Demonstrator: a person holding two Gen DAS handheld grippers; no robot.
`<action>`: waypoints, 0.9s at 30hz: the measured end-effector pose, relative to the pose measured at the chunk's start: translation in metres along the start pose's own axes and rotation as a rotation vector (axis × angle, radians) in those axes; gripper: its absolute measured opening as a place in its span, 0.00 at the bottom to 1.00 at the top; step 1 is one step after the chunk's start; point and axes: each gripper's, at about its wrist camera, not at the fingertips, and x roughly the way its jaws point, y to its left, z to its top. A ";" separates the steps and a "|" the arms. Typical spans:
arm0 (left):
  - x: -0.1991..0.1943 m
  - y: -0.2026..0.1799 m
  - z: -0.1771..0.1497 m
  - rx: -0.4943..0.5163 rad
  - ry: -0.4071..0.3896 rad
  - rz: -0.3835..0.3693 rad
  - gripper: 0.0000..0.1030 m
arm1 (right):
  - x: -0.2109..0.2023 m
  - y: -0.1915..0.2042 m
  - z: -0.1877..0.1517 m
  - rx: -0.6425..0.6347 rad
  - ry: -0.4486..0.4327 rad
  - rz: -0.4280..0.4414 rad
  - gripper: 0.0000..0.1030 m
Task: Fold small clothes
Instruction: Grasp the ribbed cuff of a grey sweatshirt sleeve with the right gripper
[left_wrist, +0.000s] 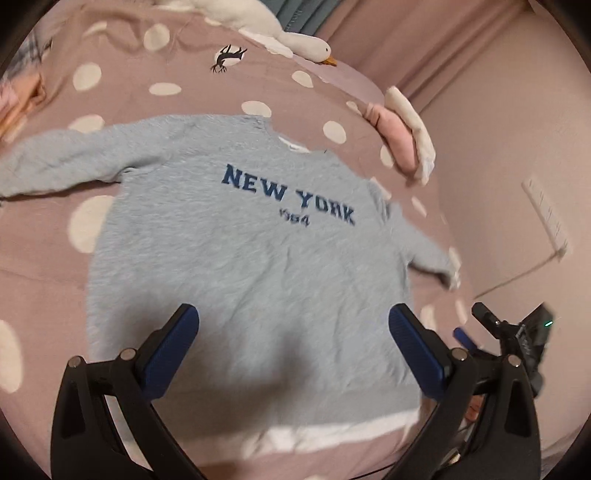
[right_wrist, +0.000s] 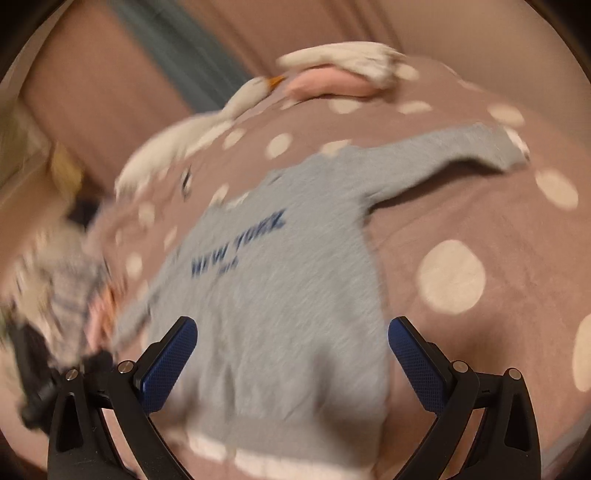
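Observation:
A small light-blue sweater (left_wrist: 236, 251) with dark-blue "NEW YORK" lettering lies flat, front up, on a pink bedcover with cream dots (left_wrist: 122, 96). Both sleeves are spread out to the sides, and a white hem shows at its near edge. My left gripper (left_wrist: 293, 328) hovers open above the lower body of the sweater, its blue pads wide apart and holding nothing. The right wrist view is motion-blurred: the same sweater (right_wrist: 280, 295) lies below my right gripper (right_wrist: 291, 339), which is open and empty over the hem area. The right gripper also shows in the left wrist view (left_wrist: 517, 332) at the sweater's right edge.
A white plush goose (left_wrist: 280, 29) lies at the far edge of the bed. Folded pink and cream clothes (left_wrist: 402, 136) are stacked at the right edge, beside a pink wall. A heap of plaid and pink garments (right_wrist: 70, 295) sits at the left.

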 end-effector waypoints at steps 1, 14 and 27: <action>0.007 0.000 0.007 -0.011 -0.004 0.006 1.00 | 0.000 -0.013 0.008 0.040 -0.015 0.010 0.99; 0.069 -0.006 0.051 -0.040 0.048 0.059 1.00 | 0.034 -0.170 0.101 0.550 -0.204 0.038 0.96; 0.080 0.002 0.061 -0.038 0.057 0.089 1.00 | 0.034 -0.187 0.136 0.567 -0.266 -0.082 0.20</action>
